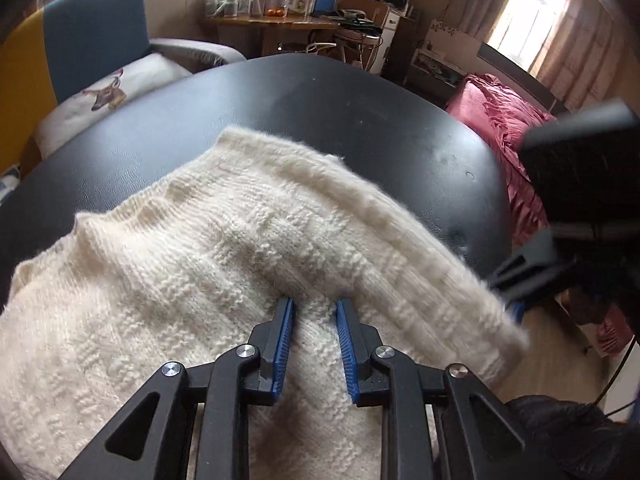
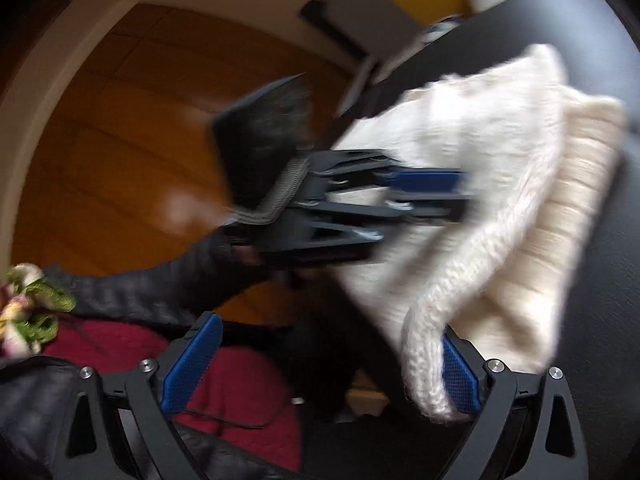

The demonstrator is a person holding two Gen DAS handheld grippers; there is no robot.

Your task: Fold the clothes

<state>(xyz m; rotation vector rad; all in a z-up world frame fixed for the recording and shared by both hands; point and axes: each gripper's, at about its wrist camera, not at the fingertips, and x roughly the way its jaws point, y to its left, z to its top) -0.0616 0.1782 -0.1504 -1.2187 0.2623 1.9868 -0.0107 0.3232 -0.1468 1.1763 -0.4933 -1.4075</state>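
A cream knitted sweater lies folded on the black tabletop, filling the left wrist view from 9 o'clock through the centre to 4 o'clock, its ribbed hem running along the upper right edge toward 4 o'clock, where it hangs past the tabletop's rim. The left hand-held gripper points down onto the knit at 6 o'clock; its blue pads stand a narrow gap apart with a ridge of the fabric lying between them, though whether they actually press on it cannot be told. At 3 o'clock in that view the right hand-held gripper comes in blurred, its tip just beside the hem. From the right wrist view, which is smeared by motion, the right hand-held gripper has its jaws spread wide, and a rolled edge of the sweater drapes against the inner face of the finger at 5 o'clock without being pinched, the other finger at 7 o'clock well clear of it. The left hand-held gripper reaches across the centre onto the knit, held by a black-gloved hand. Behind it, at 9 o'clock, is a wooden floor; a dark red cloth sits at 7 o'clock.
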